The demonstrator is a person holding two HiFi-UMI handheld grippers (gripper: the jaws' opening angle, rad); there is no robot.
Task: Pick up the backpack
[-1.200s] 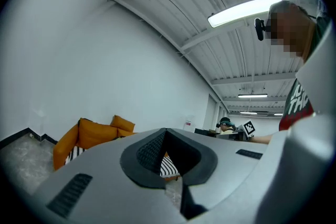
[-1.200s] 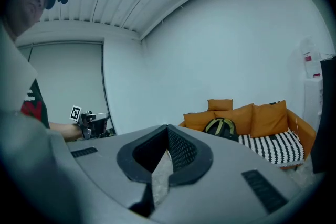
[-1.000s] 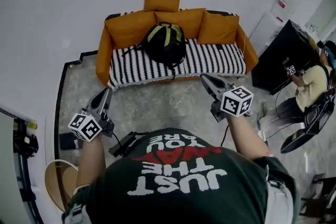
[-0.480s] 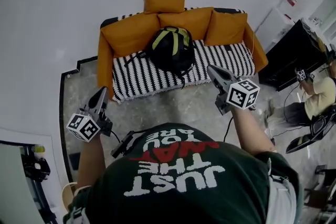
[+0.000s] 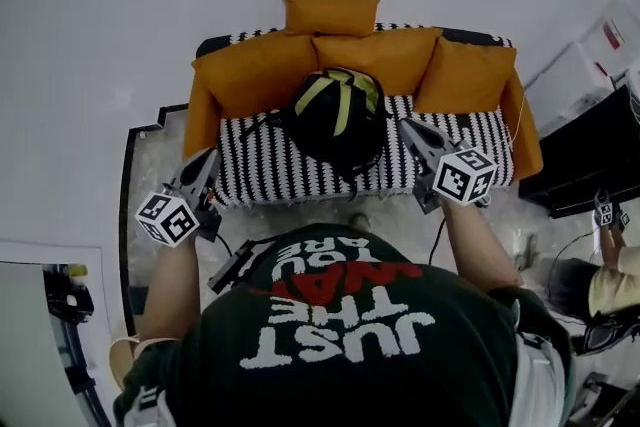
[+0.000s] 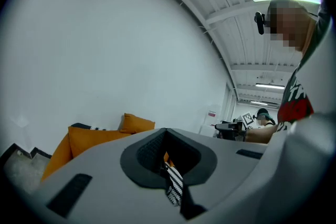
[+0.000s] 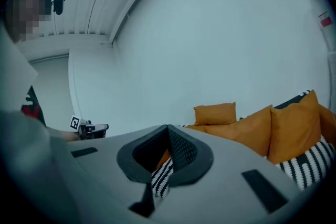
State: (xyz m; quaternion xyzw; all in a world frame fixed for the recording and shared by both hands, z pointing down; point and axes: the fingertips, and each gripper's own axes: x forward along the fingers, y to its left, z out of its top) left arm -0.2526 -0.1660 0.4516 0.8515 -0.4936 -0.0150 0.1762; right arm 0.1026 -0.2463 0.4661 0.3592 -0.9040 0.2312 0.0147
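Note:
A black backpack (image 5: pixel 338 120) with yellow-green stripes stands upright on the sofa's striped seat (image 5: pixel 270 160), leaning against the orange back cushions (image 5: pixel 262 70). My left gripper (image 5: pixel 207 157) is shut with nothing in it and sits at the sofa's front left edge, well left of the backpack. My right gripper (image 5: pixel 408 127) is also shut and empty, over the seat just right of the backpack without touching it. In the left gripper view the left gripper (image 6: pixel 165 130) shows only striped cloth and orange cushion past its tip. The right gripper view shows the right gripper (image 7: pixel 168 127) the same way. Neither gripper view shows the backpack.
The sofa stands against a white wall. A black cabinet (image 5: pixel 590 170) and a white box (image 5: pixel 585 65) are to its right, and a seated person (image 5: pixel 612 270) is at the far right. A cable (image 5: pixel 235 265) hangs from the left gripper.
Both grippers have moved forward towards the sofa, which now lies close under them. The right one has come over the seat beside the backpack. Both have stayed shut.

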